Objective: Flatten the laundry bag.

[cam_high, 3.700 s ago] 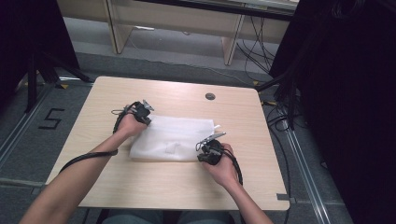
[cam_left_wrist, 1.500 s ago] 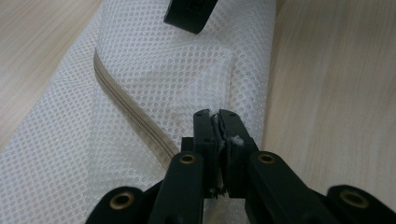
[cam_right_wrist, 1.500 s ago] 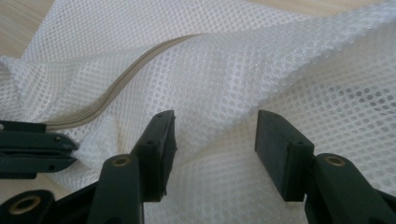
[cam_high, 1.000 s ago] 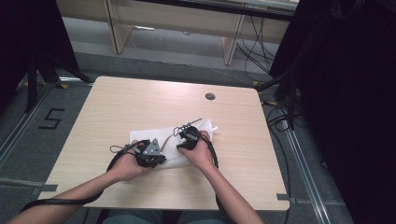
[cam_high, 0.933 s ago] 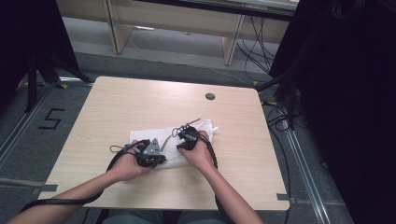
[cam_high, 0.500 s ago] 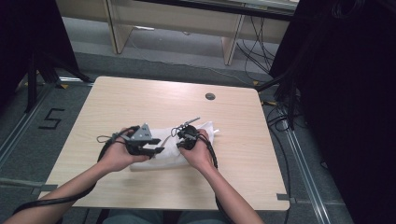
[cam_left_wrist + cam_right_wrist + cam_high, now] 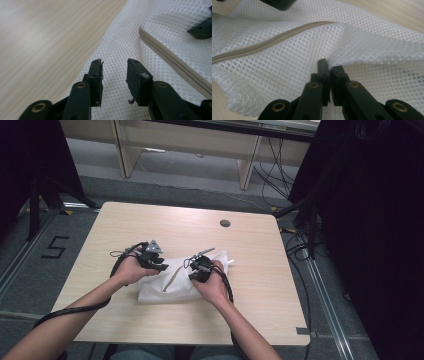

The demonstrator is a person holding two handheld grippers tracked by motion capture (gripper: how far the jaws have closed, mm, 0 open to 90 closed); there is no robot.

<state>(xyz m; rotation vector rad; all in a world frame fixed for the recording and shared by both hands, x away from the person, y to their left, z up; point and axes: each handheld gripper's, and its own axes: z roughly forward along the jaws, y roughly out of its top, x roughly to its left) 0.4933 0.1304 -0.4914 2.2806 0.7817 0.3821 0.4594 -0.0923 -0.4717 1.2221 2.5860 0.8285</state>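
High view: mesh bag [image 7: 175,280] lies folded on the table [image 7: 250,250], between my two grippers. Can't tell if anything is inside; it looks flat.

Right gripper [image 7: 329,67]: jaws pinched together on a fold of the mesh, fabric bunching up just ahead of the tips. The beige zipper [image 7: 274,42] runs past well left of the fingers. In the high view this gripper [image 7: 200,269] sits on the bag's right half.

Left gripper [image 7: 114,72]: jaws apart, have just been closing somewhat, nothing clamped. Mesh lies flat under and between the fingers, untouched. The zipper edge [image 7: 172,62] is off right of the tips, bare table to their left.

Bag: white, fine honeycomb weave, folded in layers, wrinkled near the right pinch.
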